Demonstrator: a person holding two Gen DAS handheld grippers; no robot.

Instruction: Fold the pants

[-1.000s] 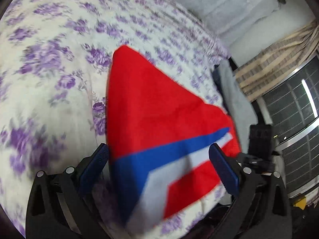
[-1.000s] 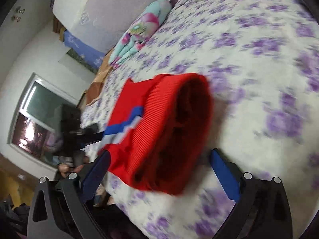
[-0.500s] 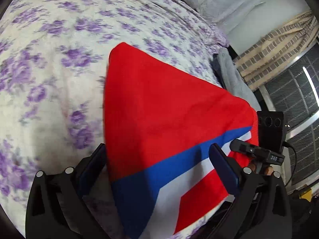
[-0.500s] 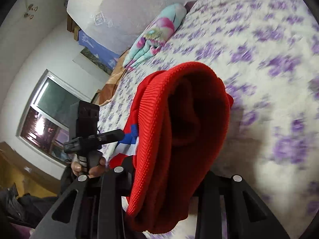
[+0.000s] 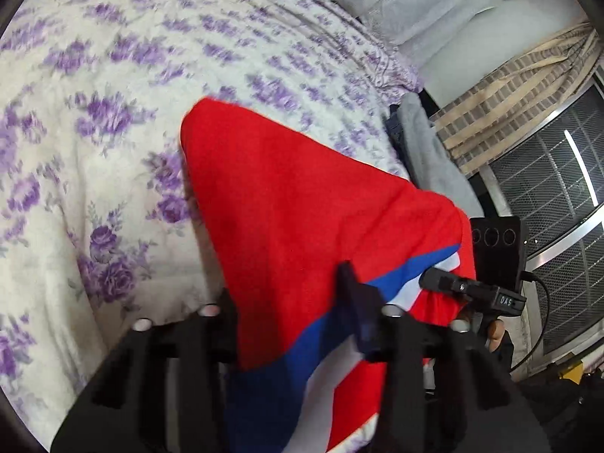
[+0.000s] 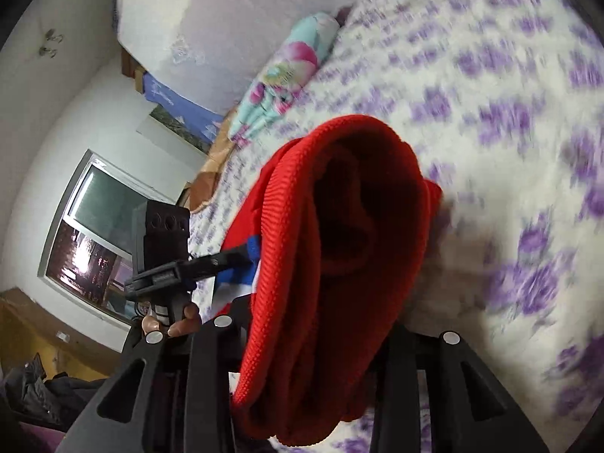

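Left gripper (image 5: 290, 324) clamps red pants (image 5: 302, 204) — floral bedspread (image 5: 94, 120) beneath.

Purple-flowered bedspread (image 5: 113, 87) fills most of it, teal floral pillow (image 6: 290, 75) at 12 o'clock, window (image 6: 90, 234) around 9.
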